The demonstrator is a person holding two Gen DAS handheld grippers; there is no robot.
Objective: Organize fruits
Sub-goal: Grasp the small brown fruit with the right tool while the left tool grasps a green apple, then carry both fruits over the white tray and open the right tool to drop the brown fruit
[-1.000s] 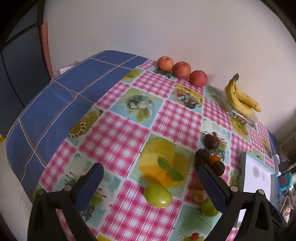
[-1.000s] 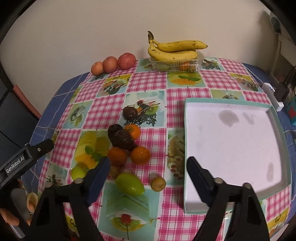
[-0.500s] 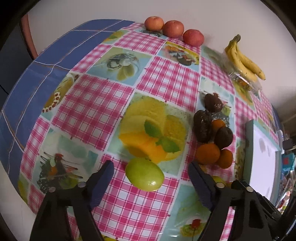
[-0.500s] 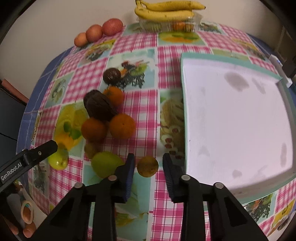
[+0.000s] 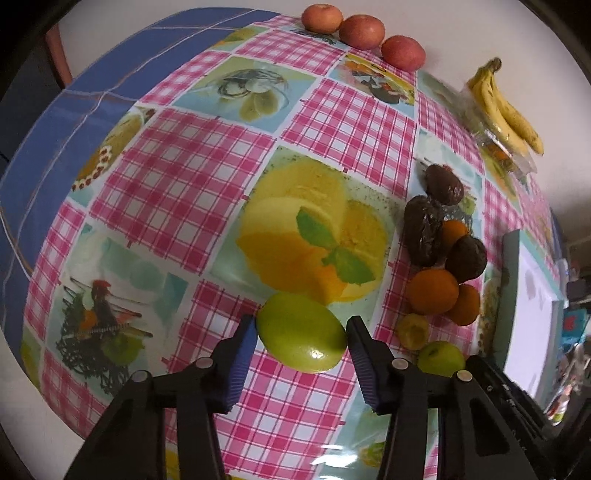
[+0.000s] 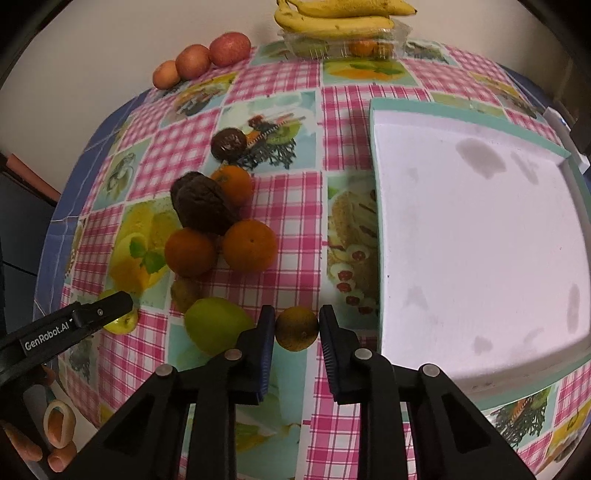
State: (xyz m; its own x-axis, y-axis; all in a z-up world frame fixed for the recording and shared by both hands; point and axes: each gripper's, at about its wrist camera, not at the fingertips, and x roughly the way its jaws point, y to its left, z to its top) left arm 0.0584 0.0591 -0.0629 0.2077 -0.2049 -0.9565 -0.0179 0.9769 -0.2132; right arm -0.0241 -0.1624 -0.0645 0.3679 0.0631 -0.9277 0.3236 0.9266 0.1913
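Observation:
A large green fruit (image 5: pixel 301 338) lies on the checked tablecloth between the pads of my left gripper (image 5: pixel 301 334), which touch it on both sides. In the right wrist view my right gripper (image 6: pixel 297 326) is closed around a small yellow-brown fruit (image 6: pixel 297 328), also resting on the cloth. A second green fruit (image 6: pixel 216 325) sits against the right gripper's left finger (image 6: pixel 264 339). Oranges (image 6: pixel 249 245) and dark brown fruits (image 6: pixel 203 205) are heaped just beyond. The white tray (image 6: pixel 376 107) with a teal rim lies to the right, with nothing in it.
Three apples (image 5: pixel 362 31) line the far edge by the wall. Bananas (image 6: pixel 332 18) rest on a clear plastic box (image 6: pixel 343 46). My left gripper's arm (image 6: pixel 70 328) shows at the lower left of the right wrist view, with a person's fingers (image 6: pixel 55 435) below it.
Both grippers dropped toward the table and narrowed from wide open. The left now pinches the large green fruit, the right the small yellow-brown one.

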